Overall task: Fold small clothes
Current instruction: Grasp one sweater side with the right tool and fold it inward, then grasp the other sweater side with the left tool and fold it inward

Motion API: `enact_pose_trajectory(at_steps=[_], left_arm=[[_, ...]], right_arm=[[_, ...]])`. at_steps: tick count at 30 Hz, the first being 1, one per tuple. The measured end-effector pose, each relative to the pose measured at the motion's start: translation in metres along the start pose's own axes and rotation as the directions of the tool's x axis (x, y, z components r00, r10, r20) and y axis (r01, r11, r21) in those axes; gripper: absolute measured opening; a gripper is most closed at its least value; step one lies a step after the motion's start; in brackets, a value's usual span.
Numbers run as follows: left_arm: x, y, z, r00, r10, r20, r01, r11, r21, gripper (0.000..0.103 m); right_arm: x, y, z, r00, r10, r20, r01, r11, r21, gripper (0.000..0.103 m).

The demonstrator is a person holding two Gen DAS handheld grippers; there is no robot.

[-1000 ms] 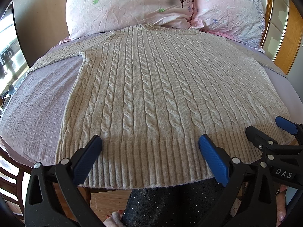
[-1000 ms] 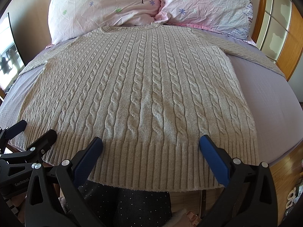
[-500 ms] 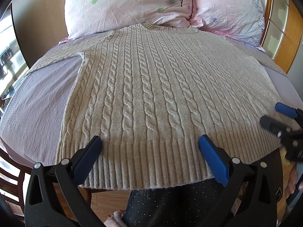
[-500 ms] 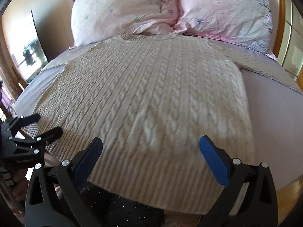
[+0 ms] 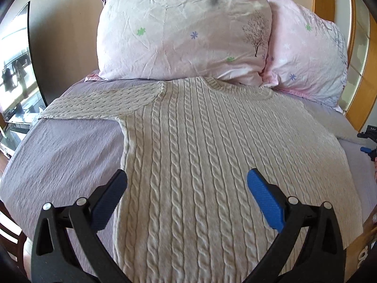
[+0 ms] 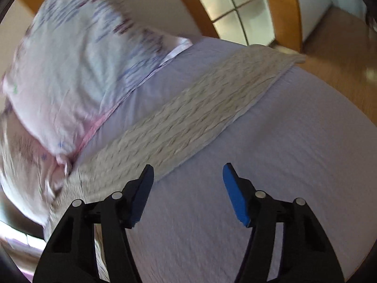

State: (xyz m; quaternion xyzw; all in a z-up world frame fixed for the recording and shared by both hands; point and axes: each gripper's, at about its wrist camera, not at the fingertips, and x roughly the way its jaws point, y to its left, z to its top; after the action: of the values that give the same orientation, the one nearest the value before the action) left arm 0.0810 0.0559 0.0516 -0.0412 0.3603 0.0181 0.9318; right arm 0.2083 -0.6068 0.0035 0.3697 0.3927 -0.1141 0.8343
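Observation:
A beige cable-knit sweater lies flat, front up, on the lilac bed sheet, its neck at the pillows. Its left sleeve stretches out to the left. My left gripper is open and empty, above the sweater's body near its left side. My right gripper is open and empty, tilted, above the sheet just in front of the right sleeve, which runs toward the bed's edge. The right gripper also shows at the far right of the left wrist view.
Two pink floral pillows lean at the head of the bed. A wooden headboard with glass panels curves along the right. A wooden floor lies beyond the bed's right edge. A dark screen stands left.
Both grippers have moved from the sweater's hem up the bed. The left is now over the body by the left armpit. The right swung out and turned toward the right sleeve.

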Motion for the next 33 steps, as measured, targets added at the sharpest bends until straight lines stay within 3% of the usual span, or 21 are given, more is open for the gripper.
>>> enact_pose_trajectory(at_steps=[3,7,8,9,10,12,14,16,19,21,23,25,27,28,29,32,33], left_arm=[[0.013,0.027,0.014,0.997,-0.077,-0.002,0.076,0.992,-0.099,0.101],[0.025,0.063,0.021,0.996,-0.086,-0.002,0.084,0.972,-0.218,0.101],[0.027,0.07,0.022,0.997,-0.076,-0.002,0.073,0.97,-0.233,0.101],[0.029,0.077,0.023,0.998,-0.062,-0.003,0.06,0.968,-0.244,0.101],[0.029,0.085,0.024,0.999,-0.048,0.002,0.046,0.966,-0.254,0.101],[0.027,0.103,0.026,1.0,-0.022,0.014,0.025,0.96,-0.278,0.101],[0.023,0.126,0.031,0.999,0.01,0.033,0.0,0.95,-0.312,0.101],[0.02,0.15,0.035,0.998,0.05,0.044,-0.031,0.933,-0.359,0.101],[0.021,0.187,0.039,0.996,0.086,0.037,-0.06,0.89,-0.451,0.093],[0.026,0.208,0.043,0.997,0.077,0.022,-0.055,0.862,-0.504,0.086],[0.033,0.221,0.046,0.998,0.065,0.002,-0.054,0.845,-0.532,0.084],[0.043,0.231,0.05,0.998,0.061,-0.022,-0.063,0.831,-0.553,0.084],[0.052,0.24,0.055,0.998,0.055,-0.041,-0.069,0.815,-0.575,0.084],[0.058,0.246,0.057,0.998,0.044,-0.052,-0.066,0.803,-0.592,0.084],[0.062,0.25,0.059,0.998,0.03,-0.058,-0.059,0.793,-0.606,0.084],[0.084,0.269,0.066,0.995,0.023,-0.098,-0.081,0.767,-0.636,0.084],[0.09,0.275,0.067,0.994,0.023,-0.108,-0.087,0.759,-0.646,0.084]], right_arm=[[0.011,-0.03,0.031,0.999,-0.007,0.044,0.0,0.988,0.153,0.053],[0.023,-0.052,0.059,0.993,0.003,0.12,-0.034,0.965,0.26,0.044],[0.026,-0.055,0.063,0.99,-0.001,0.138,-0.037,0.962,0.271,0.034],[0.029,-0.056,0.067,0.99,-0.018,0.14,-0.021,0.962,0.272,0.012],[0.033,-0.057,0.069,0.991,-0.033,0.13,-0.004,0.962,0.273,0.011],[0.027,-0.046,0.067,0.985,-0.013,0.171,-0.026,0.974,0.224,0.011],[0.007,-0.008,0.058,0.97,0.022,0.243,-0.04,0.997,0.07,0.01],[-0.01,0.041,0.044,0.958,0.11,0.264,-0.093,0.993,-0.076,0.01],[-0.029,0.14,0.003,0.935,0.302,0.187,-0.234,0.92,-0.315,0.01],[-0.029,0.217,-0.038,0.909,0.412,0.066,-0.339,0.822,-0.458,0.01],[-0.018,0.277,-0.081,0.884,0.463,-0.059,-0.418,0.729,-0.543,0.01],[0.005,0.33,-0.129,0.874,0.443,-0.201,-0.466,0.643,-0.608,0.011],[0.037,0.372,-0.19,0.869,0.323,-0.375,-0.495,0.551,-0.672,0.02],[0.045,0.38,-0.205,0.863,0.281,-0.42,-0.504,0.53,-0.682,0.024],[0.048,0.384,-0.22,0.857,0.248,-0.452,-0.512,0.511,-0.691,0.034],[0.038,0.378,-0.212,0.873,0.297,-0.387,-0.488,0.5,-0.716,0.075],[0.033,0.373,-0.203,0.881,0.314,-0.355,-0.472,0.51,-0.72,0.079]])
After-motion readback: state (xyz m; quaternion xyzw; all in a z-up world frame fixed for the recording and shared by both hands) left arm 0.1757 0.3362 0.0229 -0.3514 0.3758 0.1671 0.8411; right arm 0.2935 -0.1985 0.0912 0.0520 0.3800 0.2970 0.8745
